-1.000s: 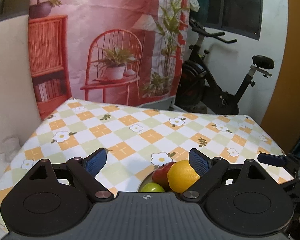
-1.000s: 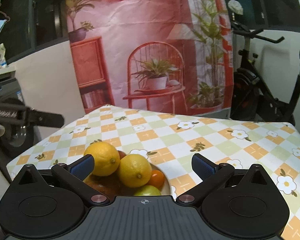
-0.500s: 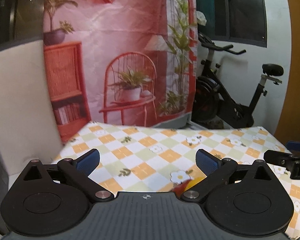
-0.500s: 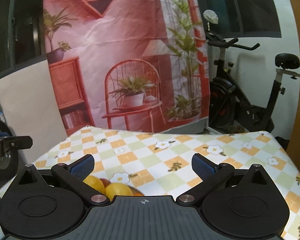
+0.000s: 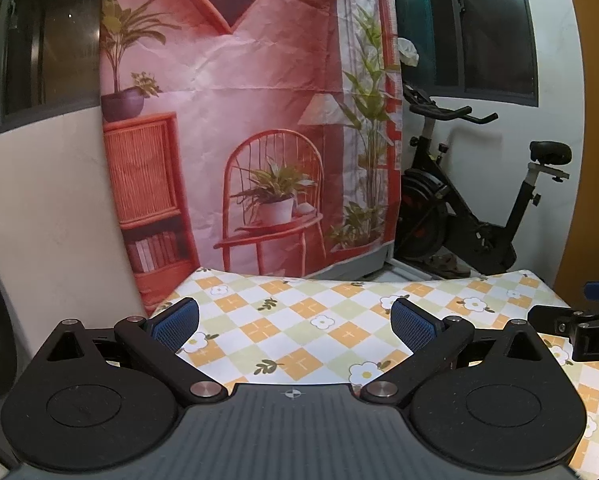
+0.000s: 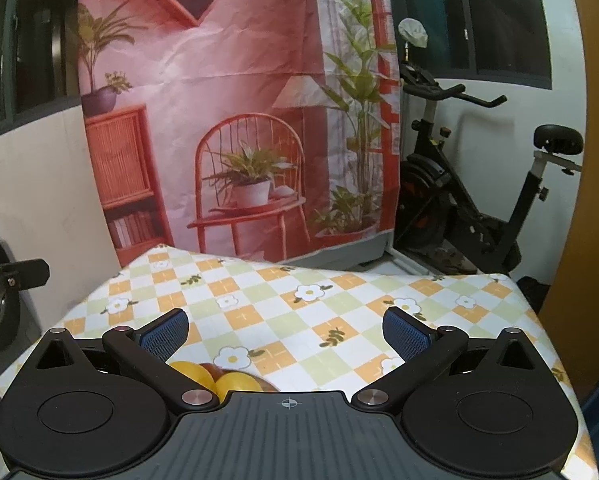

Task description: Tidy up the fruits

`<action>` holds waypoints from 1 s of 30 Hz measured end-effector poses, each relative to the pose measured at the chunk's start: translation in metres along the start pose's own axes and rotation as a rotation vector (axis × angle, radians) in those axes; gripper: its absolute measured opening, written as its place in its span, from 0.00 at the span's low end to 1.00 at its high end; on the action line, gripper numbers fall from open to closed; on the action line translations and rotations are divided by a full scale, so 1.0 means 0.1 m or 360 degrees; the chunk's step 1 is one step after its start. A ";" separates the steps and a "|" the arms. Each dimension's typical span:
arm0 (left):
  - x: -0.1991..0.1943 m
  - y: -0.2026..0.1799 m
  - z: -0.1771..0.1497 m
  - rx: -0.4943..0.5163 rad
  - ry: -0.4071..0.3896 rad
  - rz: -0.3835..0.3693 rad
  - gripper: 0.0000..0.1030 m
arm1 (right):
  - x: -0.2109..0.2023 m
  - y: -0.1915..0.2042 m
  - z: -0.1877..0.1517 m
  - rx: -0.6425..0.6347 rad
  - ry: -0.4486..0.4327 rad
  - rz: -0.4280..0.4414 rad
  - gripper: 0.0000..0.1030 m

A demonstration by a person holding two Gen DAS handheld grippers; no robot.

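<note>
Room: printed pink backdrop (image 5: 259, 120) of a chair and potted plants hangs behind the table; an exercise bike (image 5: 471, 216) stands to its right by the window.
Table: covered by a checked cloth (image 5: 299, 320) with daisies, bare over most of what shows.
Left gripper (image 5: 293, 322): held above the table, tilted gently downward toward the far edge. Its jaws have just been opening and now stand wide apart, with only cloth between the blue pads (image 5: 175, 324).
Right gripper (image 6: 285, 332): held at a like downward tilt, level with the other and to its right. Jaws spread wide, nothing between them, blue pads (image 6: 405, 338) clear of everything.
Fruit (image 6: 215, 378): two yellow ones with a reddish one between, seen only in the right wrist view, near the table's near left edge, mostly hidden under the gripper's body.
Relation: each gripper's tip pokes into the other's view from the side; the two are apart.
</note>
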State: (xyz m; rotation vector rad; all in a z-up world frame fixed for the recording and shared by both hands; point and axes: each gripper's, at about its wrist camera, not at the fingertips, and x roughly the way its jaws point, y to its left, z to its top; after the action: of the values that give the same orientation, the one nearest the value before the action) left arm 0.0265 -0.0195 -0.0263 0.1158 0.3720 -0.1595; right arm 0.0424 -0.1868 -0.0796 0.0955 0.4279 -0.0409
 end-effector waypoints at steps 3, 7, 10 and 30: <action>0.01 0.00 0.00 -0.0006 0.0008 -0.0010 1.00 | -0.01 0.02 -0.01 -0.0005 0.0008 0.0004 1.00; 0.03 0.01 -0.01 -0.0032 0.0030 -0.0036 1.00 | -0.01 0.01 -0.03 0.0001 0.0024 0.0016 1.00; 0.05 0.02 -0.02 -0.0036 0.0045 -0.0026 1.00 | 0.00 0.01 -0.05 -0.0002 0.0034 0.0013 1.00; 0.05 0.03 -0.04 -0.0040 0.0068 -0.0063 1.00 | 0.04 0.01 -0.12 0.0007 0.0082 -0.0006 1.00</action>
State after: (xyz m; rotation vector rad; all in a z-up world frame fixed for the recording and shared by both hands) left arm 0.0304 -0.0166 -0.0314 0.0868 0.4189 -0.1918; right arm 0.0413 -0.1843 -0.0925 0.1002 0.4795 -0.0433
